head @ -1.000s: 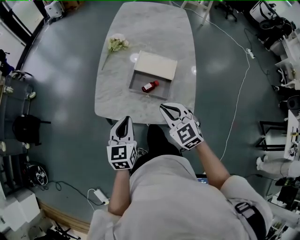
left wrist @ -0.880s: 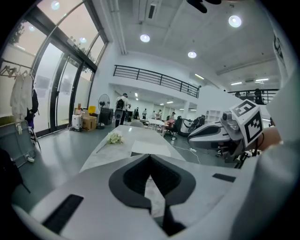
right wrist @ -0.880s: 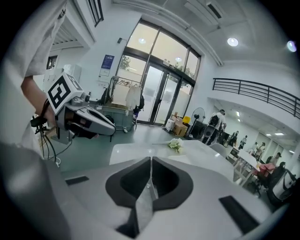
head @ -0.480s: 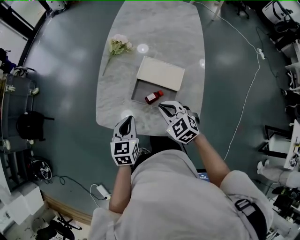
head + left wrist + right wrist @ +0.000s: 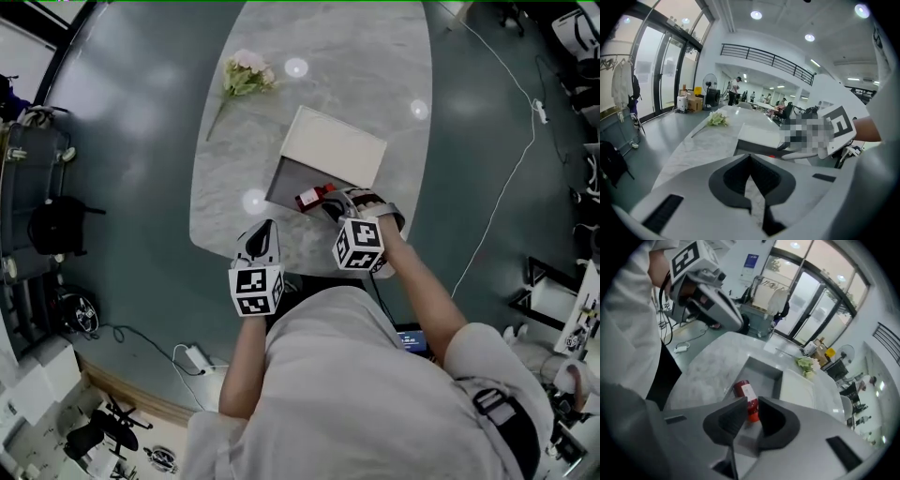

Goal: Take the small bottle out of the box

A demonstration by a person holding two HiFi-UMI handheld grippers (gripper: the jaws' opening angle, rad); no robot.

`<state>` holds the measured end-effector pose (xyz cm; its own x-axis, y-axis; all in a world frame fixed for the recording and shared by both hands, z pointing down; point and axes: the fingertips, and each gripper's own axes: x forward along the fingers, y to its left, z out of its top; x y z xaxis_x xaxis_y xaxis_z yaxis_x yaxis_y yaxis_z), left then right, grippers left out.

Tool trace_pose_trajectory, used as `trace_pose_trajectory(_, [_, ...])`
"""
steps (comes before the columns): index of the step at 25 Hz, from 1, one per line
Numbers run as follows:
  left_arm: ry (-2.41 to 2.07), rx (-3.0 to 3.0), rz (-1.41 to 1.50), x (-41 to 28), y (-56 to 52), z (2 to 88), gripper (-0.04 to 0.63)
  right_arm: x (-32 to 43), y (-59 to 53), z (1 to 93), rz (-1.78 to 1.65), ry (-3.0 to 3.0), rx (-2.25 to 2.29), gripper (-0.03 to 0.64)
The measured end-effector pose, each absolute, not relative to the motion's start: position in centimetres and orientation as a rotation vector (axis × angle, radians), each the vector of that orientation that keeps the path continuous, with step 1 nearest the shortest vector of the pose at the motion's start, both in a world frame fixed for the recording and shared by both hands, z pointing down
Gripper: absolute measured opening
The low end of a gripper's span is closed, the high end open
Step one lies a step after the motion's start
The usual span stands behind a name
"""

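A small red bottle [image 5: 312, 196] with a white label lies on its side in the shallow grey box [image 5: 286, 180] on the marble table [image 5: 328, 66]. In the right gripper view the bottle [image 5: 743, 393] lies just beyond the tips of my right gripper [image 5: 751, 409]. Its jaws are opening, with a narrow gap and nothing pressed between the pads. From above, the right gripper [image 5: 334, 198] reaches over the box's near edge. My left gripper [image 5: 266, 230] hovers shut and empty over the table's near edge, left of the box [image 5: 757, 147].
The box's white lid [image 5: 336, 148] lies against its far side. A bunch of pale flowers [image 5: 242, 77] rests at the table's far left. Grey floor surrounds the table, with a cable [image 5: 511, 141] at right and a black bag [image 5: 52, 225] at left.
My right gripper moved forward from the table's near edge to the box and the bottle, and its jaws parted slightly. The left gripper stayed shut near the table edge.
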<state>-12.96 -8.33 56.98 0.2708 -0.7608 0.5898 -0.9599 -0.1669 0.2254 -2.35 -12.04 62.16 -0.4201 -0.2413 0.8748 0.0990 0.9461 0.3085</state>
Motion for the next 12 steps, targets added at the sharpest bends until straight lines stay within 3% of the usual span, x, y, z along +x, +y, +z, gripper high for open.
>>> trace_pose_trajectory(2, [-1.55, 1.961, 0.456, -13.1, -8.6, 57.6, 0.021, -2.1, -12.3, 64.0, -0.44, -1.881, 0.006, 0.165])
trace_pose_trajectory(12, [-1.587, 1.838, 0.449, -14.1, -7.4, 59.9, 0.021, -3.5, -12.0, 67.4, -0.529, -1.796, -0.199, 0.193])
